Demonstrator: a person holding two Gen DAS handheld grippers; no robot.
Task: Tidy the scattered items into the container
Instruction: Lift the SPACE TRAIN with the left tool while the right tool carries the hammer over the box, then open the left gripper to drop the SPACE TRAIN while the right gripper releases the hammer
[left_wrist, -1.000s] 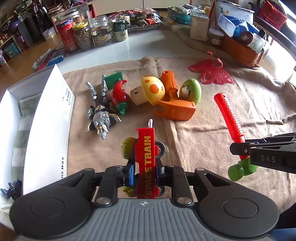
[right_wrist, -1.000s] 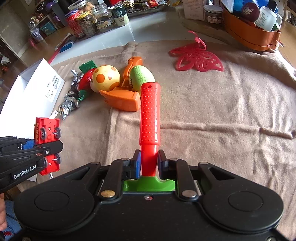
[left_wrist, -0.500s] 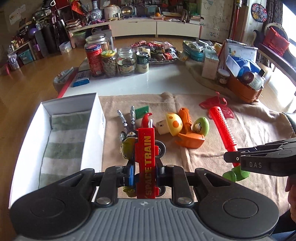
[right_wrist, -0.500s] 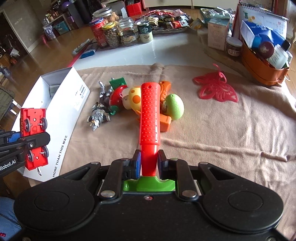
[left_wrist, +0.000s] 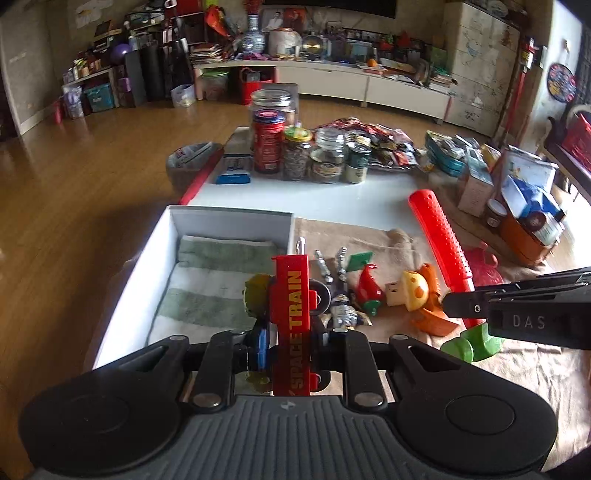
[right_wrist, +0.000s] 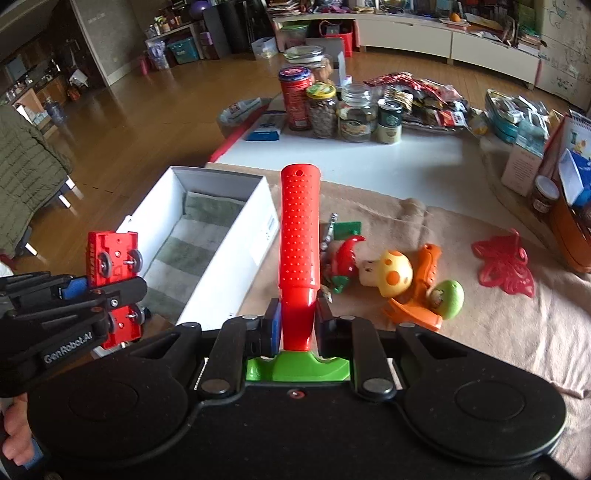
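My left gripper (left_wrist: 286, 341) is shut on a red toy train (left_wrist: 293, 317) marked SPACE TRAIN and holds it in the air near the right wall of the white box (left_wrist: 147, 254), which has a green striped towel inside. My right gripper (right_wrist: 295, 328) is shut on a red toy hammer (right_wrist: 298, 236) with a green head, held above the beige cloth. On the cloth lie a silver robot figure (left_wrist: 341, 314), a red chili toy (right_wrist: 343, 258), a yellow mushroom toy (right_wrist: 393, 273), an orange toy (right_wrist: 421, 299) and a green egg (right_wrist: 448, 293).
A red butterfly mat (right_wrist: 504, 262) lies at the right of the cloth (right_wrist: 480, 332). Jars and cans (right_wrist: 332, 107) stand at the back of the white table. An orange basket (left_wrist: 524, 236) of items stands at the right. The wooden floor lies beyond the table's left edge.
Both grippers have risen and moved left with their toys. The train now hangs near the box's right wall; the hammer is higher above the cloth. The box's inside shows fully.
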